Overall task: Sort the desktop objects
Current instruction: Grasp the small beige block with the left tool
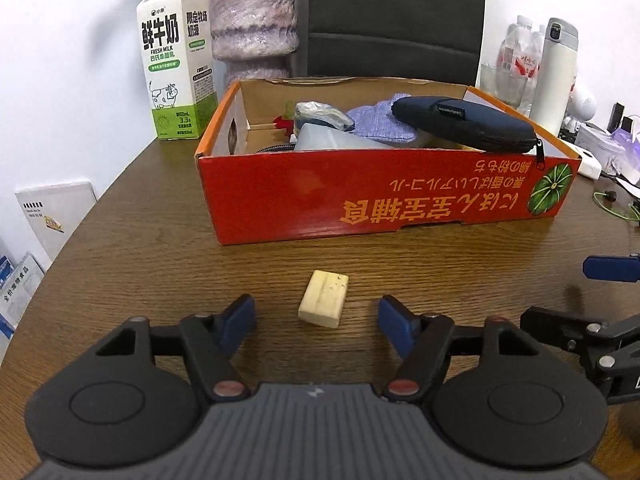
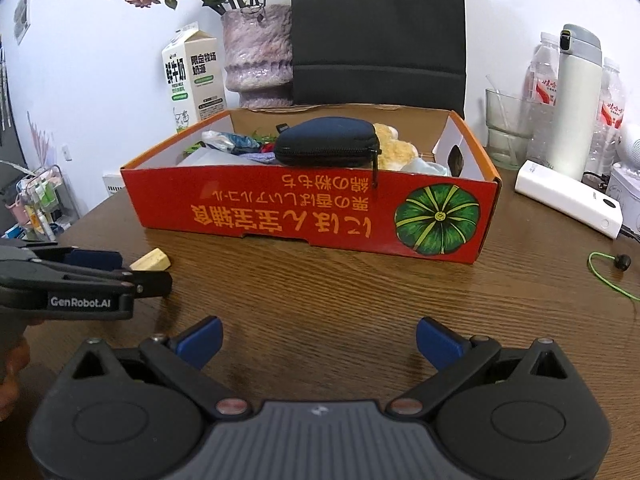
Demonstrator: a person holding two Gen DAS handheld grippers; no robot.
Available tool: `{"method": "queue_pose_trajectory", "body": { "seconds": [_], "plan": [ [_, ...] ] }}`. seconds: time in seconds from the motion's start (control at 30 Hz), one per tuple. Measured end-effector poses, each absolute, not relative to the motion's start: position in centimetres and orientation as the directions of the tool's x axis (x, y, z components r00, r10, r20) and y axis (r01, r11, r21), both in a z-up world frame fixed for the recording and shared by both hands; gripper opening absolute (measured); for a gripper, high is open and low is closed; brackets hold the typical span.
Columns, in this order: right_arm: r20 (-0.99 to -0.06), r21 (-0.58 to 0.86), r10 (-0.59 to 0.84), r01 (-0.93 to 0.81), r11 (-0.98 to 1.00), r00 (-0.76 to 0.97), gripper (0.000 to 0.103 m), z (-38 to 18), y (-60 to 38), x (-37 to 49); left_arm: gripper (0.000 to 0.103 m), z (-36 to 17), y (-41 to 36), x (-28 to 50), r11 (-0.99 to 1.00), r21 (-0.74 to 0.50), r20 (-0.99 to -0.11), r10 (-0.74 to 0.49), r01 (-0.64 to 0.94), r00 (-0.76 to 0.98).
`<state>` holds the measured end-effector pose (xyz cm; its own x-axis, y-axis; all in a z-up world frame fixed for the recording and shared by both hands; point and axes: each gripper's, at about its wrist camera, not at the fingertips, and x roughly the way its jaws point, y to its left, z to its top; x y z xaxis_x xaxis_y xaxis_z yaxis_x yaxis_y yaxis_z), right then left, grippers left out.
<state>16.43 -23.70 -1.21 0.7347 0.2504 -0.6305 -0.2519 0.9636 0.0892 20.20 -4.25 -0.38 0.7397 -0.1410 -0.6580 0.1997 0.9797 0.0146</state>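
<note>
A small cream-coloured block (image 1: pixel 324 299) lies on the brown wooden table (image 1: pixel 160 240) in front of a red cardboard box (image 1: pixel 372 204). My left gripper (image 1: pixel 316 320) sits low over the table with the block between its blue pads, which stand apart from it on both sides. The box holds a dark blue zip pouch (image 1: pixel 464 122), a blue cloth and other items. In the right wrist view my right gripper (image 2: pixel 318 344) hangs open over bare table, the box (image 2: pixel 308 212) ahead, the block (image 2: pixel 151 261) and the left gripper (image 2: pixel 96 264) at its left.
A milk carton (image 1: pixel 174 64) and a purple vase (image 1: pixel 254 20) stand behind the box at left. A dark chair back (image 1: pixel 396 16) rises behind it. At right are a white flask (image 2: pixel 578 100), water bottles, a glass, a white power bank (image 2: pixel 568 200) and a green cord (image 2: pixel 608 276).
</note>
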Motion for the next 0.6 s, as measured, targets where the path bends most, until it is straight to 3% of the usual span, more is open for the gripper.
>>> {"method": "queue_pose_trajectory", "body": {
  "seconds": [0.1,0.2,0.27,0.33,0.6],
  "plan": [
    [-0.632,0.093,0.248,-0.247,0.965,0.734,0.103,-1.28,-23.77,16.50,0.067,-0.39,-4.54,20.17,0.978,0.030,-0.649,-0.138,0.207,0.748],
    [-0.632,0.092,0.247,-0.245,0.965,0.734,0.103,-1.32,-23.74,16.53,0.045,-0.28,-4.68,20.17,0.974,0.017,-0.642,-0.164,0.227,0.749],
    [-0.630,0.091,0.245,-0.243,0.966,0.737,0.103,-1.29,-23.73,16.46,0.038,-0.25,-4.74,20.21,0.969,0.007,-0.639,-0.184,0.245,0.747],
    [-0.628,0.091,0.244,-0.242,0.966,0.739,0.103,-1.28,-23.78,16.44,0.022,-0.17,-4.61,20.18,0.970,0.000,-0.637,-0.188,0.244,0.748],
    [-0.632,0.097,0.242,-0.235,0.967,0.736,0.103,-1.47,-23.93,16.56,0.022,0.41,-4.45,19.38,0.977,0.019,-0.585,-0.163,0.215,0.794]
  ]
}}
